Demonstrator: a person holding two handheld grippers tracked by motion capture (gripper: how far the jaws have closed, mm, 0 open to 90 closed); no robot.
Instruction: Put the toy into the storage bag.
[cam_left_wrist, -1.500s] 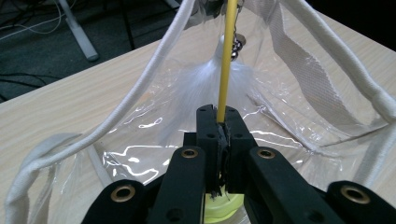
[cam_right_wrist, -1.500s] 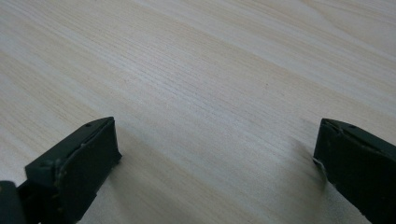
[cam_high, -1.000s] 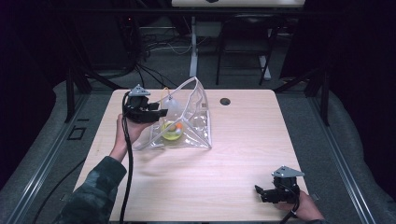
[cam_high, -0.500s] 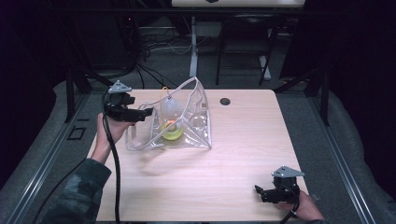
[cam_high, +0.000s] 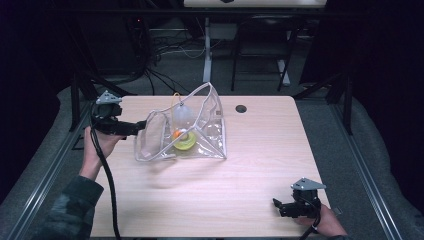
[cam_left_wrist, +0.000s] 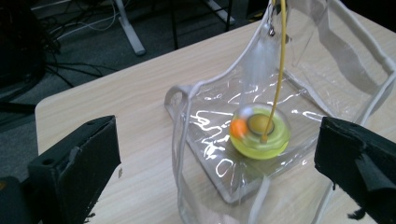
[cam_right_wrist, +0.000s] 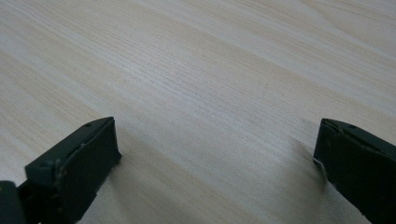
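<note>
A clear plastic pouch (cam_high: 212, 137) with a white rim stands on the table, its mouth facing left. Inside it lie a yellow round disc (cam_high: 184, 141) with an orange bit and a pale bulb on a yellow cord (cam_left_wrist: 279, 60). My left gripper (cam_high: 141, 127) hovers just left of the mouth. Its jaws have just been opening and stand wide, gripping nothing. In the left gripper view (cam_left_wrist: 217, 158) the pouch (cam_left_wrist: 210, 116) and disc (cam_left_wrist: 259, 132) lie ahead of them. My right gripper (cam_high: 276, 205) rests near the front right edge, open over bare wood (cam_right_wrist: 217, 154).
The wooden table (cam_high: 260, 165) has a small dark round hole (cam_high: 241, 108) near its far edge. Black frame rails run along both sides. Table legs and cables lie on the floor beyond the far edge.
My left gripper has drawn back leftward from the pouch's mouth and its jaws have spread wide. The pouch has settled slightly. The right gripper has stayed put.
</note>
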